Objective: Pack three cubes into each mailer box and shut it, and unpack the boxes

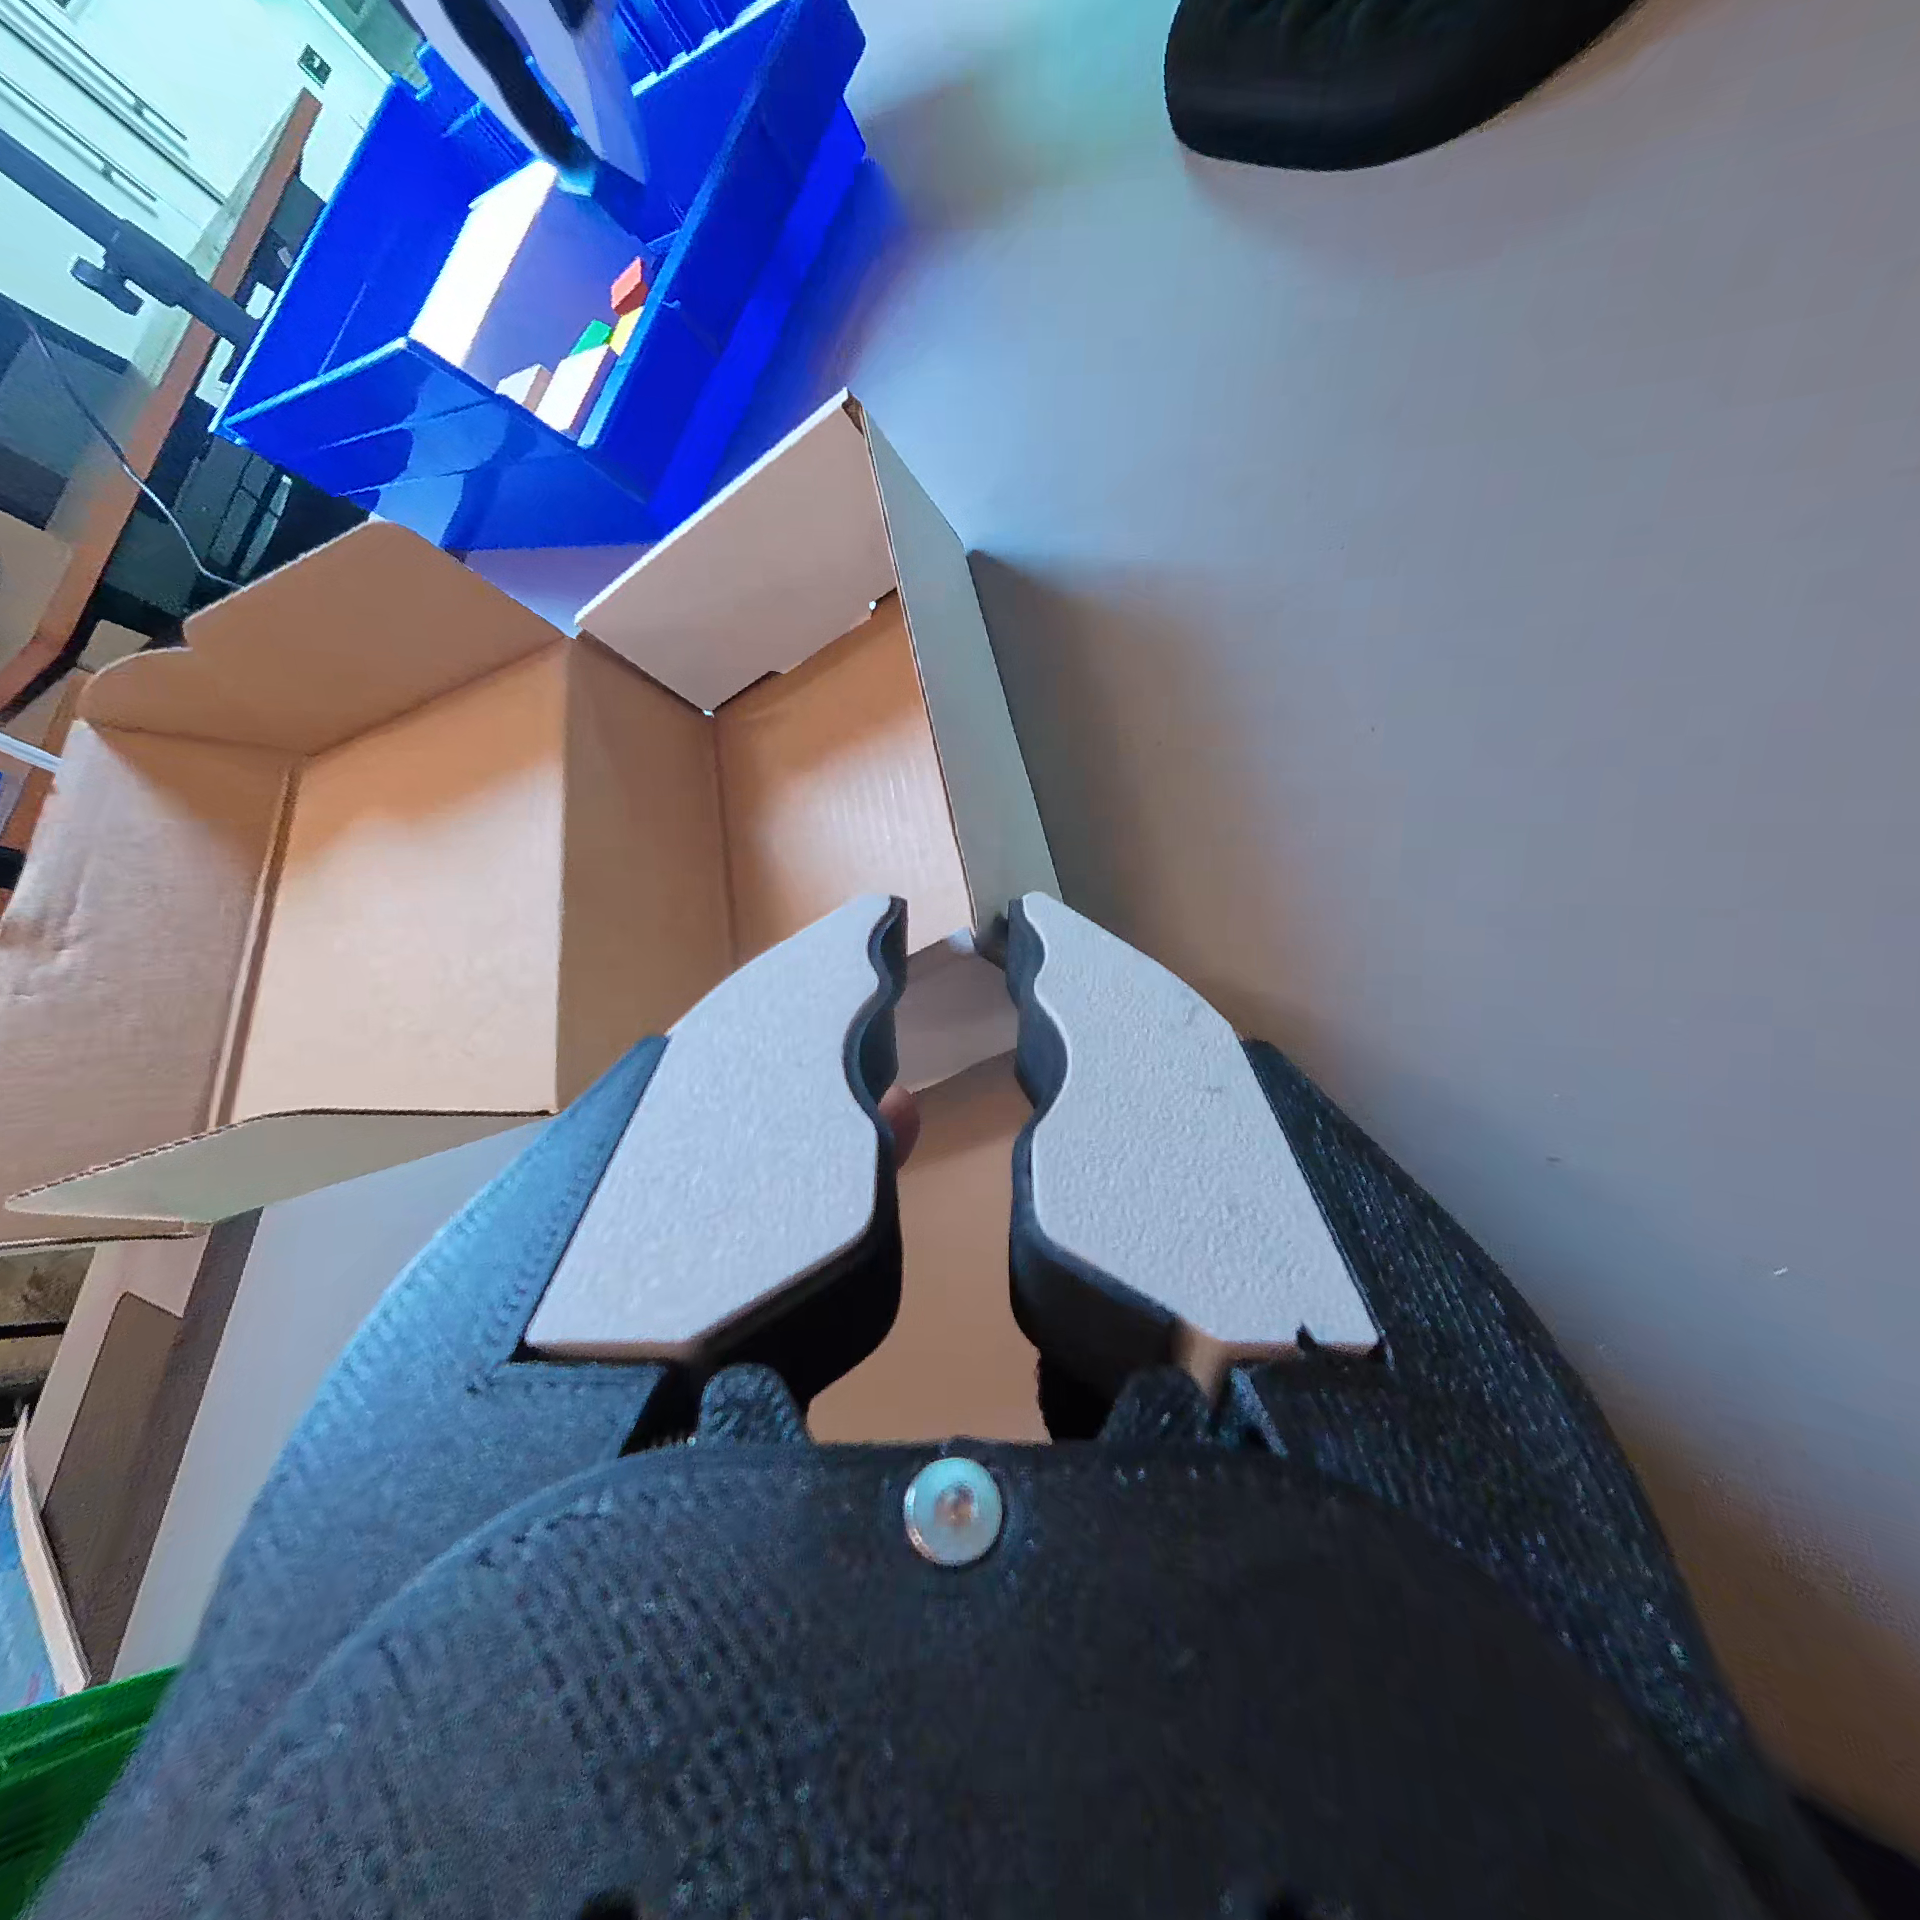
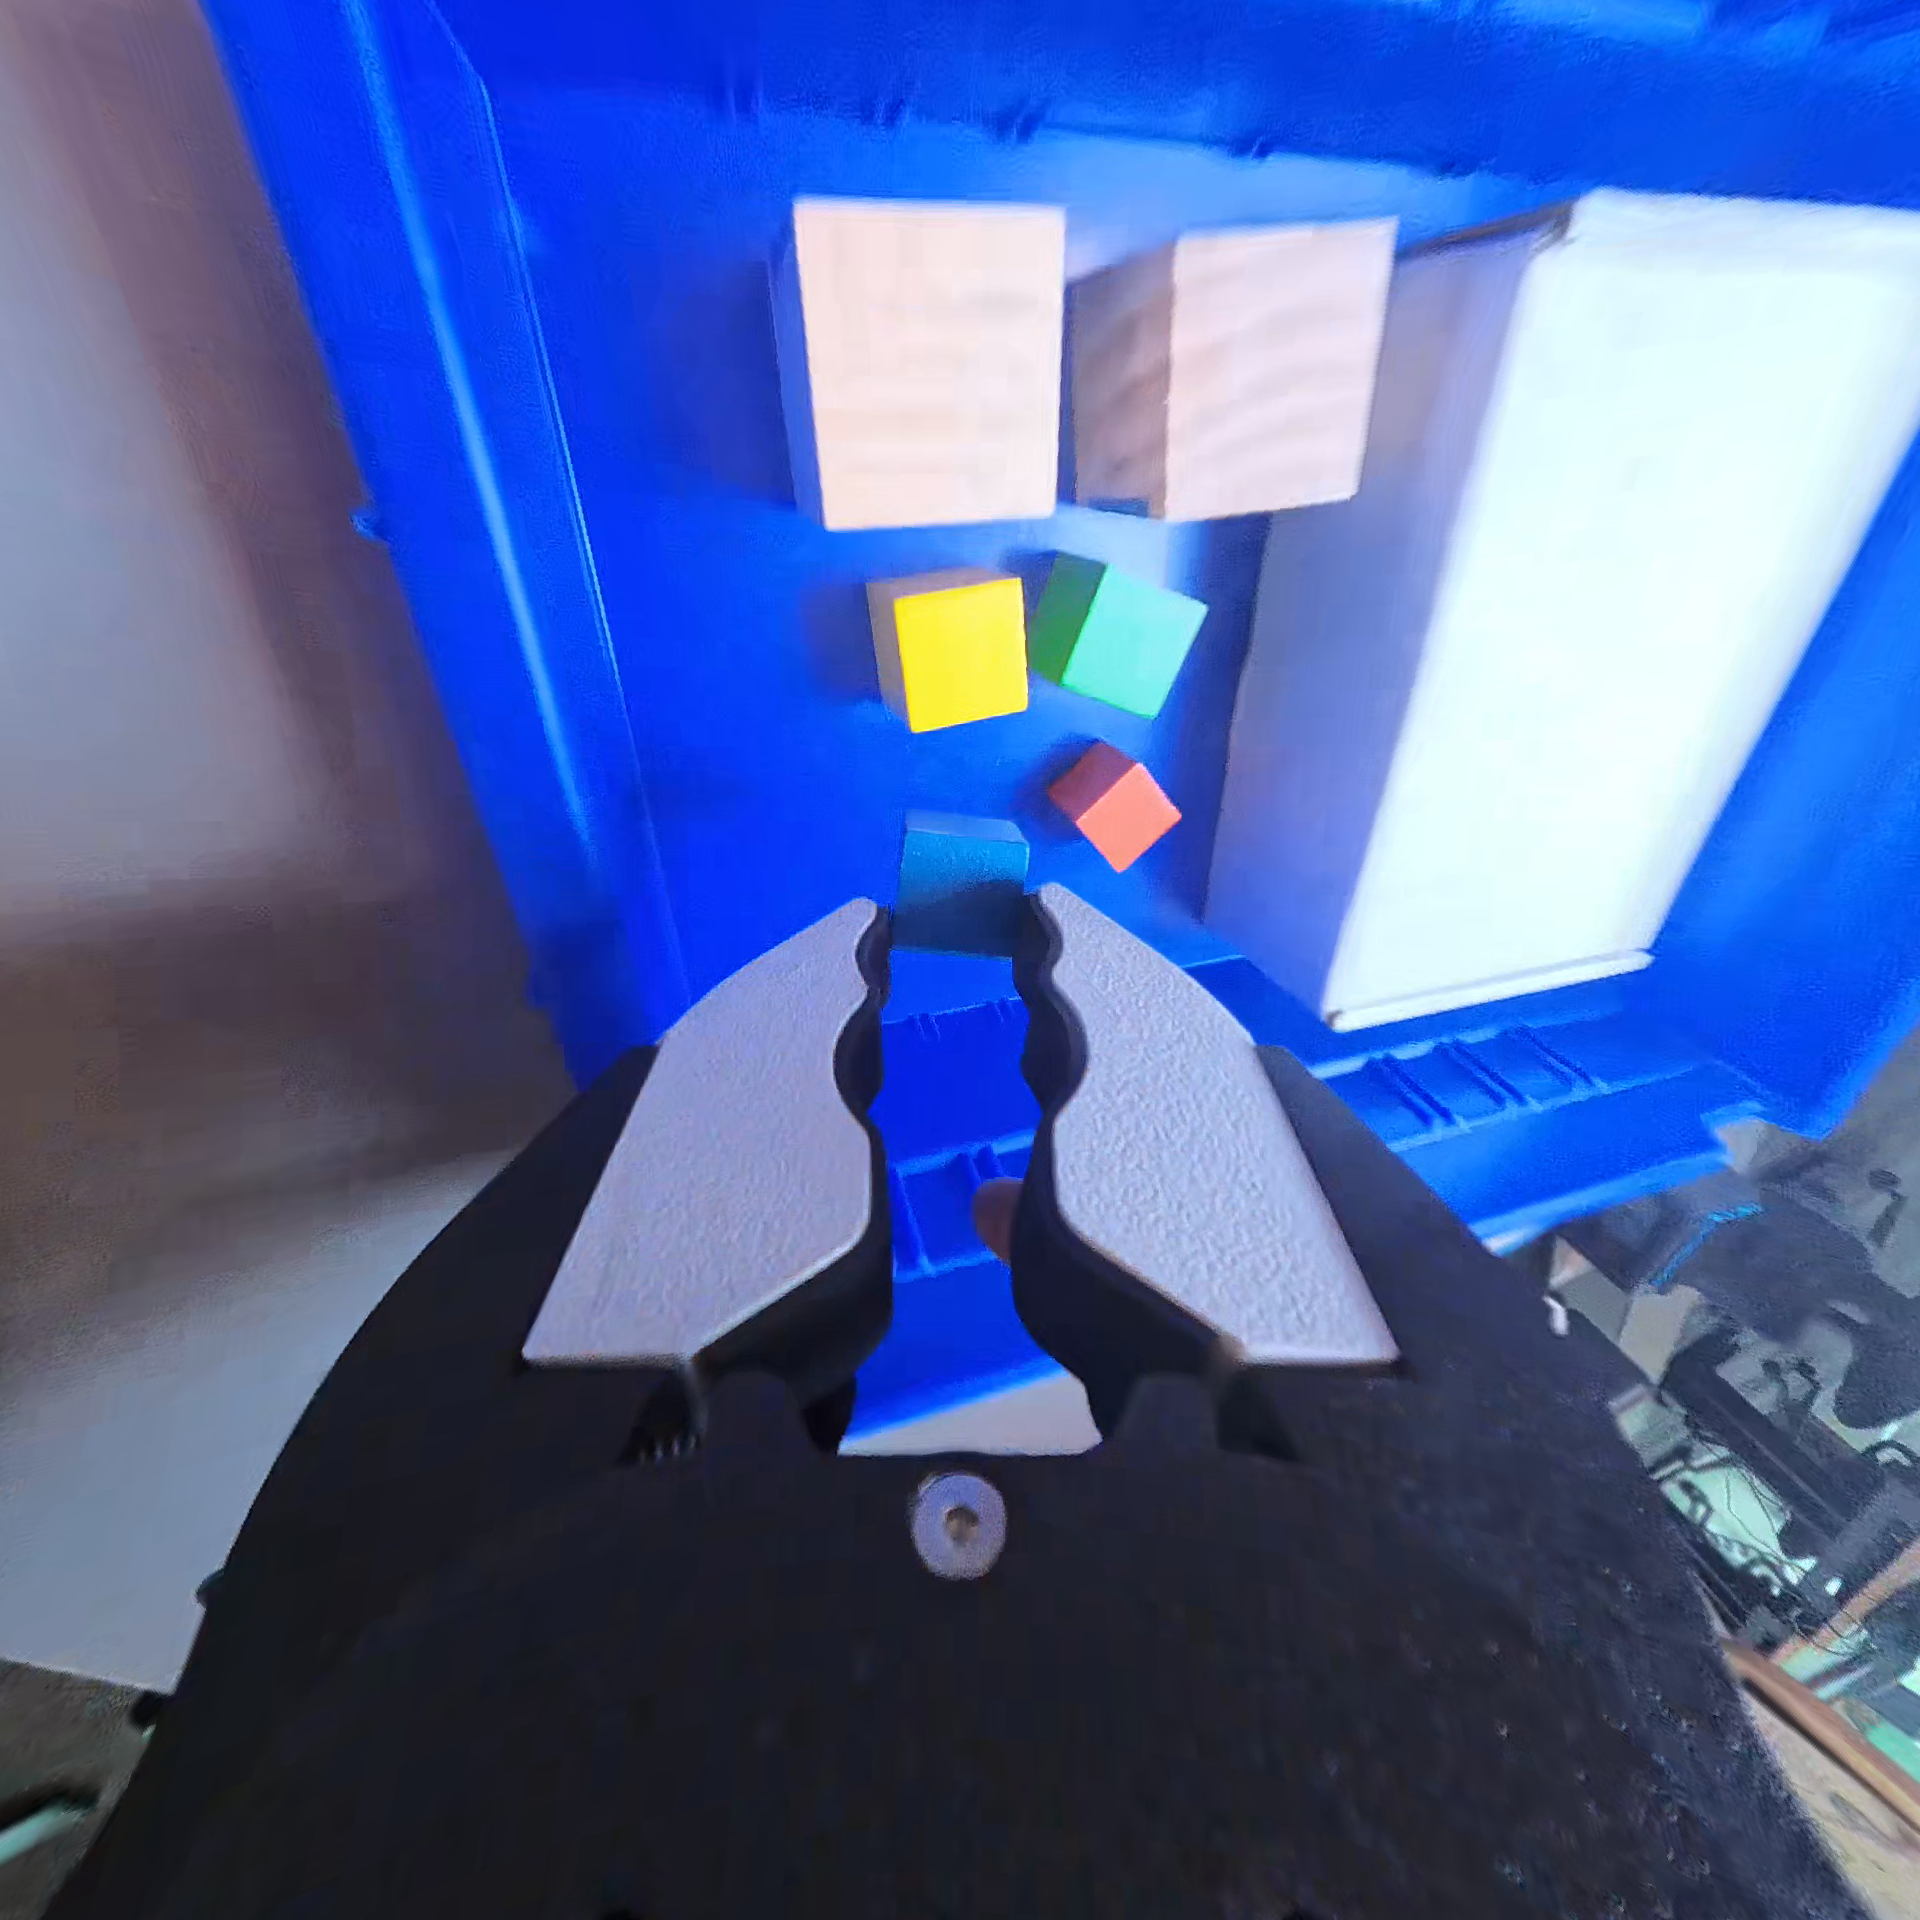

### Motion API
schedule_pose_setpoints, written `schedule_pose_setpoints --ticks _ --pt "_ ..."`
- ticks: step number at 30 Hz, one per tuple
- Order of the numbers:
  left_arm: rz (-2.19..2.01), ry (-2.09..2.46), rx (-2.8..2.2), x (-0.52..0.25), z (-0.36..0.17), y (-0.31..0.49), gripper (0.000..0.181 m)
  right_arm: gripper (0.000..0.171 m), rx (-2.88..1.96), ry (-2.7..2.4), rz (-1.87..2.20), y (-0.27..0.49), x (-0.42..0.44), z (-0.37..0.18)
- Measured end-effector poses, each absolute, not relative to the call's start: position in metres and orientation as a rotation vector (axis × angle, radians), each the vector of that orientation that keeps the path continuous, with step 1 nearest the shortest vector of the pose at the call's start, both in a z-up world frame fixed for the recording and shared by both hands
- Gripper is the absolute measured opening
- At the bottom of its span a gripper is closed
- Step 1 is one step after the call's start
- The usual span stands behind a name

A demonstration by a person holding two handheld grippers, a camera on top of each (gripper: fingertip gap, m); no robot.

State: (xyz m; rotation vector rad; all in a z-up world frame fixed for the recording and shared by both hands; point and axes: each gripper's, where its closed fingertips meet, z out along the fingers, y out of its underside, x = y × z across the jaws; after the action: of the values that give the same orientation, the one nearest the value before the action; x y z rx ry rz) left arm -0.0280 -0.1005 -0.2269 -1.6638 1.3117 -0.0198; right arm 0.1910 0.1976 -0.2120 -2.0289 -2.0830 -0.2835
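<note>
- On the table [image 1: 1455, 727], the left gripper [image 1: 954, 940] pinched the corner flap of the open, empty mailer box [image 1: 416, 883], jaws nearly closed on the card, probably steadying it for loading.
- Beyond it stood the blue bin [image 1: 436, 457] that supplied the cubes.
- Over that bin, the right gripper [image 2: 957, 914] had its jaws clamped on the blue cube [image 2: 961, 894], apparently 1st of 3.
- Yellow cube [image 2: 961, 655], green cube [image 2: 1117, 644], red cube [image 2: 1117, 805] and 2 wooden blocks [image 2: 935, 364] lay waiting beside a closed white box [image 2: 1558, 623].
</note>
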Motion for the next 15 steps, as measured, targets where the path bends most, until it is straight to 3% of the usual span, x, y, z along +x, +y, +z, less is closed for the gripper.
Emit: schedule_pose_setpoints --ticks 11,15 --pt "-0.051 1.318 -1.661 -0.038 -0.227 -0.103 0.020 0.024 -2.054 -2.216 -0.347 0.217 0.195 -0.266" --pt "-0.095 1.318 -1.668 -0.038 -0.227 -0.106 0.027 0.043 -2.028 -2.180 -0.386 0.217 0.191 -0.249"
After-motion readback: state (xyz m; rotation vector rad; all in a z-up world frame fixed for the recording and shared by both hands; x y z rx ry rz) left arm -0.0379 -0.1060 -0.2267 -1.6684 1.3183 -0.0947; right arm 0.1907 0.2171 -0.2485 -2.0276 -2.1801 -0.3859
